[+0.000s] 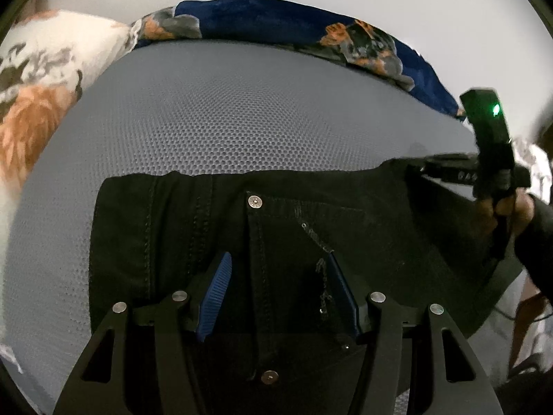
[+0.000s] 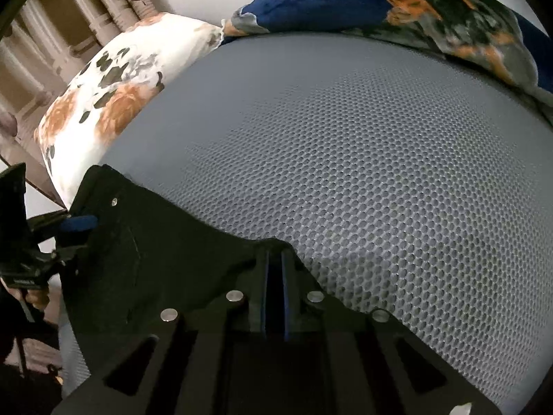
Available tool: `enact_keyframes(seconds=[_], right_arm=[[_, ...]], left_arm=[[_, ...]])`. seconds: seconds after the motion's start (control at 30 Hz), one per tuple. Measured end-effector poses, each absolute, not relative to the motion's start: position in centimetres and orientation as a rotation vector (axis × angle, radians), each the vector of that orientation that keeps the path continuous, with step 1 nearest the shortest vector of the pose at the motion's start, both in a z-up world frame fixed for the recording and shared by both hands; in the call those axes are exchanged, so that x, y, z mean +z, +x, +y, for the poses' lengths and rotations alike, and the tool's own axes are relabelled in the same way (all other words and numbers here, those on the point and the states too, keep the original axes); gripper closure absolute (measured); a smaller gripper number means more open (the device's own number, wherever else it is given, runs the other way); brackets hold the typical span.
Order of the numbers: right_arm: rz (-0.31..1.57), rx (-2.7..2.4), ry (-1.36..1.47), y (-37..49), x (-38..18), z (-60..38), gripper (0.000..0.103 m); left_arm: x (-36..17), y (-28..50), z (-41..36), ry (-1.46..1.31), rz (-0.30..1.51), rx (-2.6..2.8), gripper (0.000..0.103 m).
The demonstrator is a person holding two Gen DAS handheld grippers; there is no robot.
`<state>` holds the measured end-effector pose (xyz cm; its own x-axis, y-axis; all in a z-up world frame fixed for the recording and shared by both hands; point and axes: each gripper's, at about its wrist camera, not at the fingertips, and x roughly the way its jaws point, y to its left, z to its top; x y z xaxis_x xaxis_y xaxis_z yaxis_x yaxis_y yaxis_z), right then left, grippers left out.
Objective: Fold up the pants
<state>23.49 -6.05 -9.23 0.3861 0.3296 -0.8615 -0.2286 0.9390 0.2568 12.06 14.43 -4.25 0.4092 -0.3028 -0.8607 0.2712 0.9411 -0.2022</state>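
Note:
Black pants (image 1: 293,228) lie on a grey mesh mattress (image 1: 221,117), waistband end towards the cameras, with metal buttons showing. My left gripper (image 1: 280,263) hovers open just over the fly area, blue pads (image 1: 217,294) spread wide apart. My right gripper (image 2: 275,259) is shut on the pants' edge (image 2: 172,242); the black cloth sits between its blue pads. In the left wrist view the right gripper (image 1: 414,167) pinches the pants' right corner. In the right wrist view the left gripper (image 2: 77,224) shows at the pants' far left edge.
A white floral pillow (image 2: 110,93) lies at the mattress's far left. A dark blue patterned blanket (image 2: 397,10) is bunched along the far edge. A wooden slatted headboard (image 2: 69,17) stands behind the pillow. A hand (image 1: 511,211) holds the right gripper.

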Motion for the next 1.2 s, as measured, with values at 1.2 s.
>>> enact_keyframes(seconds=[1.2], right_arm=[[0.961, -0.595, 0.445, -3.1, -6.7, -38.6, 0.084]], left_arm=[[-6.6, 13.3, -8.2, 0.186, 1.090, -0.649, 0.044]])
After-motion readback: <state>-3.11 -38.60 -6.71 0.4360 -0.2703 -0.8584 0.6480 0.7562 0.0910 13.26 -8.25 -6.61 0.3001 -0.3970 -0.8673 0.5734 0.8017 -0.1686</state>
